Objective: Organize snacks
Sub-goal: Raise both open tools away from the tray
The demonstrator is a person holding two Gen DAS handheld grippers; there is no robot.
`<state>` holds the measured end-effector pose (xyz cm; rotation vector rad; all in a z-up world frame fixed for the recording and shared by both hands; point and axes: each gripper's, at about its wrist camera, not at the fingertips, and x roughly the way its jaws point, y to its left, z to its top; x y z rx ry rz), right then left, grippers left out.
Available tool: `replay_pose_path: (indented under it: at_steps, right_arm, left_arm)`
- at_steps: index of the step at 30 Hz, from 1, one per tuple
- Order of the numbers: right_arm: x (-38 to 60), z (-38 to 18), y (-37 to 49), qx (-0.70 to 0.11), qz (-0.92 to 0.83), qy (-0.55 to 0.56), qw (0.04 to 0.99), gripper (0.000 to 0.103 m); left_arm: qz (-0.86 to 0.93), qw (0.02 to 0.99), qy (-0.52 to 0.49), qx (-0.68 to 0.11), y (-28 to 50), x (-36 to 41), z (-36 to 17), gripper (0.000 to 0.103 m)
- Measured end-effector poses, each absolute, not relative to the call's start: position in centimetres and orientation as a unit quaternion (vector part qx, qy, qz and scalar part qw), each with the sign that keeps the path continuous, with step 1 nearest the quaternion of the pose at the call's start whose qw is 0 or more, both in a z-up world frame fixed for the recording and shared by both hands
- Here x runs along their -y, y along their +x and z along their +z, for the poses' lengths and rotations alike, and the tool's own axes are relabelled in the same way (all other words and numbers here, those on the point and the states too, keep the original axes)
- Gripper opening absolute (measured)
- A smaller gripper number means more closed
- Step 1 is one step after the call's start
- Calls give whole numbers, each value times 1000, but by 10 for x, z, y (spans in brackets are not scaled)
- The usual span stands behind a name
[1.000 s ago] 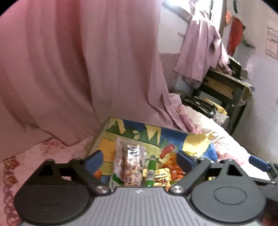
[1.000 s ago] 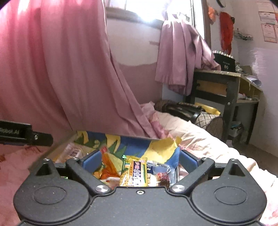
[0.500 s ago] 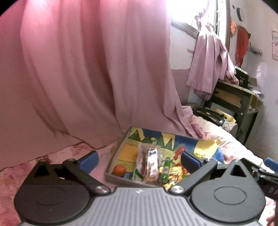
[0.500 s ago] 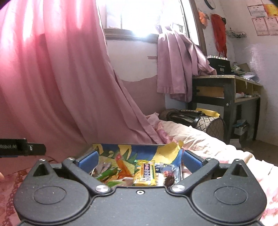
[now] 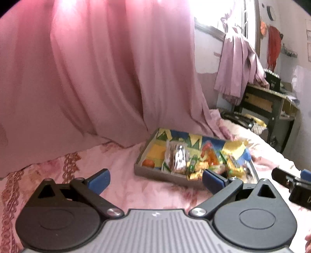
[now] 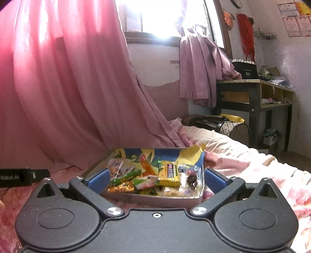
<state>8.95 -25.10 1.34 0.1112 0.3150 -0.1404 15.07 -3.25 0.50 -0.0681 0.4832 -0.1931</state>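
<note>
Snacks (image 6: pixel 155 181) lie in a shallow tray (image 5: pixel 167 176) with a colourful printed lining, and this tray rests on a bed (image 5: pixel 120 183) covered by a pink flowered sheet, near the place where a long pink curtain (image 5: pixel 87 77) comes down to the bed. Inside the tray, a yellow packet (image 6: pixel 169 174) lies toward the right side, a green stick-shaped wrapper (image 6: pixel 126 178) lies toward the left side, and a clear bag (image 5: pixel 177 158) with brownish pieces lies near the middle; a small orange round thing (image 5: pixel 148 163) sits in the near left corner (what it is I cannot tell, because the left wrist view is blurred). The left gripper (image 5: pixel 155 180) has its blue-padded fingers spread wide with nothing between them, and it hangs over the sheet just before the near edge of the tray. The right gripper (image 6: pixel 155 180) is also spread wide and holds nothing; from its camera the near edge of the tray appears between the two fingers, but the pads do not touch it. Beyond the bed stand a dark wooden desk (image 6: pixel 252 93) and a lilac cloth (image 6: pixel 202 68) hanging under a bright window (image 6: pixel 161 17).
</note>
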Motion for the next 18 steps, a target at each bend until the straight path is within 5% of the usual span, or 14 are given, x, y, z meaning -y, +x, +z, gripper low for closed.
replay_pose_path:
  at_steps: [18]
  right_arm:
    - [245,-4,60,-222,-78,76,969,102]
  left_arm:
    - [-78,958,-2,-276,113,35,-14,103]
